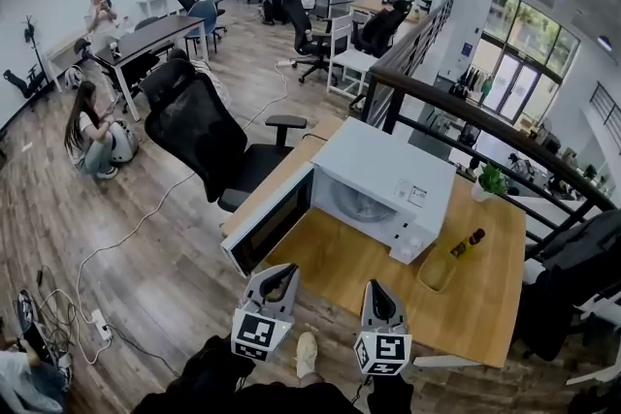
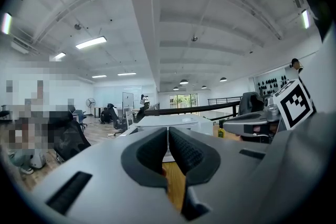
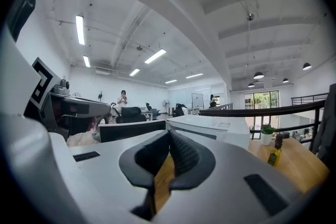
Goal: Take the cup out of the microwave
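Observation:
A white microwave (image 1: pixel 388 184) stands on the wooden table (image 1: pixel 485 305) with its door (image 1: pixel 270 223) swung open to the left. A pale round shape (image 1: pixel 361 204) shows inside the cavity; I cannot tell whether it is the cup. My left gripper (image 1: pixel 281 272) and right gripper (image 1: pixel 375 287) hang side by side before the table's near edge, short of the microwave, both pointing at it. The left gripper (image 2: pixel 168 136) has its jaws together with nothing between them. The right gripper (image 3: pixel 169 139) is likewise shut and empty. The microwave (image 3: pixel 210 128) lies ahead of both.
A black office chair (image 1: pixel 209 136) stands left of the open door. Right of the microwave a small bottle (image 1: pixel 467 243) and a yellow tray (image 1: pixel 437 271) rest on the table, and a potted plant (image 1: pixel 490 179) sits at the far edge. A dark railing (image 1: pixel 485 126) runs behind.

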{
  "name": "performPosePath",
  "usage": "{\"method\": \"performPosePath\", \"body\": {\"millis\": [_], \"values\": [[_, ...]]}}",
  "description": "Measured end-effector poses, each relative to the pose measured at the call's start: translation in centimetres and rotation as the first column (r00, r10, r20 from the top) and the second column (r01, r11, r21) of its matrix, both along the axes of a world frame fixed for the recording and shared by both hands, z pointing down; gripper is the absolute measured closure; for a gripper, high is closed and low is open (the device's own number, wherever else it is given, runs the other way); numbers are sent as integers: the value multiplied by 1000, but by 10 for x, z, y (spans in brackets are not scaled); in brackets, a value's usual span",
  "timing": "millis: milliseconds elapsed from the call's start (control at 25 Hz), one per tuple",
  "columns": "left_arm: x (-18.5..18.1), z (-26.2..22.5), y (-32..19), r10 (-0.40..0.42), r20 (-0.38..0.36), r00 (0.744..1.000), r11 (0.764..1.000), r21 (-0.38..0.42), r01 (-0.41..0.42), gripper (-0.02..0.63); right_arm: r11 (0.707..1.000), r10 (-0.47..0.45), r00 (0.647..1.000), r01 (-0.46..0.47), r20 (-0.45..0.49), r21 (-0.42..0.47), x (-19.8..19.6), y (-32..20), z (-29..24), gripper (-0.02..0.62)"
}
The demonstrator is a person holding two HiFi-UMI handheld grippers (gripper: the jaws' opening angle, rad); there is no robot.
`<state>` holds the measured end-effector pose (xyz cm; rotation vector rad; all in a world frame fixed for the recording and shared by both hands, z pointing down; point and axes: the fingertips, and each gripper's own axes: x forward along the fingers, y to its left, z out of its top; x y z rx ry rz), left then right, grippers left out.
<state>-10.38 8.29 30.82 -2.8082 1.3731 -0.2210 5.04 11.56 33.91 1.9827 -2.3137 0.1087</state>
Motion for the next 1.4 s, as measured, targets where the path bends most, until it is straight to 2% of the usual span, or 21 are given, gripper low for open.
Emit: {"method": "performPosePath", "body": {"millis": [240,520,1040,1400], "values": [[28,18,-69,5,17,1000,999,-34,-5,575,999,2,1000,-2,12,-32,23,-70,19,580],[49,51,-129,4,21,1000,996,-88,-2,575,997,10,1000,-9,13,-71,44,-128,48,580],[72,110,-209,-21,27,999,989,-143,25,575,992,-12,1000,11,-4,-127,62,-214,111,580],[86,155,-241,-33,42,999,985,-167,40,575,987,-39,999,36,-20,-159,74,-254,156,580]]}}
